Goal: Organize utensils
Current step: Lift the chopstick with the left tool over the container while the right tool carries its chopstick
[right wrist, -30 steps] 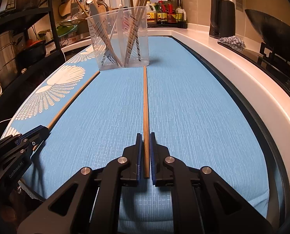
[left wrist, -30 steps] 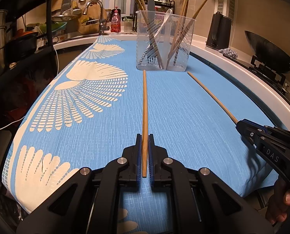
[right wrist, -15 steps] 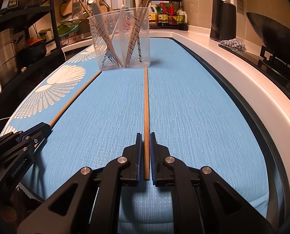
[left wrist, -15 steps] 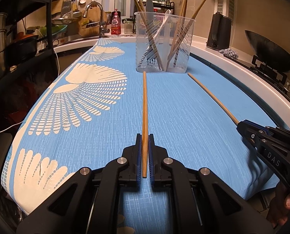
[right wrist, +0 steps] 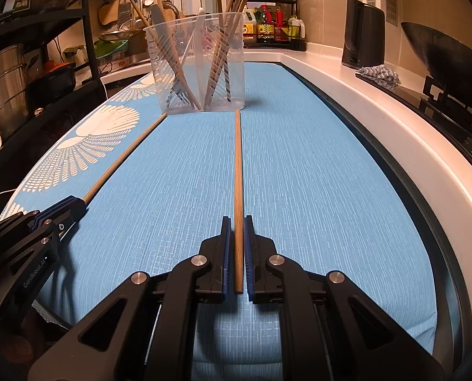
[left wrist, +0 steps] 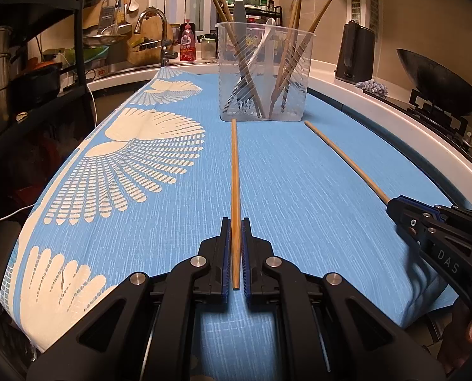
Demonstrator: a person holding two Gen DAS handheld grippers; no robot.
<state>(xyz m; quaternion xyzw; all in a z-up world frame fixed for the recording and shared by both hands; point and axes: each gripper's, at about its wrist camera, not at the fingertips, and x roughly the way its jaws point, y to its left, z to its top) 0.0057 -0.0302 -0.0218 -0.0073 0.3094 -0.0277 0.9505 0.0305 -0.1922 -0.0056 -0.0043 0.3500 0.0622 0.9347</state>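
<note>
Inside, the clear cup (left wrist: 264, 73) apparently hides utensil tips.

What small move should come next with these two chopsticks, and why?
Probably lift both tips and carry them over the clear cup's rim. The left gripper and right gripper are each shut on a chopstick whose far end stops at the cup's base.

the utensil tips inside the clear cup (left wrist: 264, 73) blur together; the wok (right wrist: 445, 54) is cut off at the right edge.
</note>
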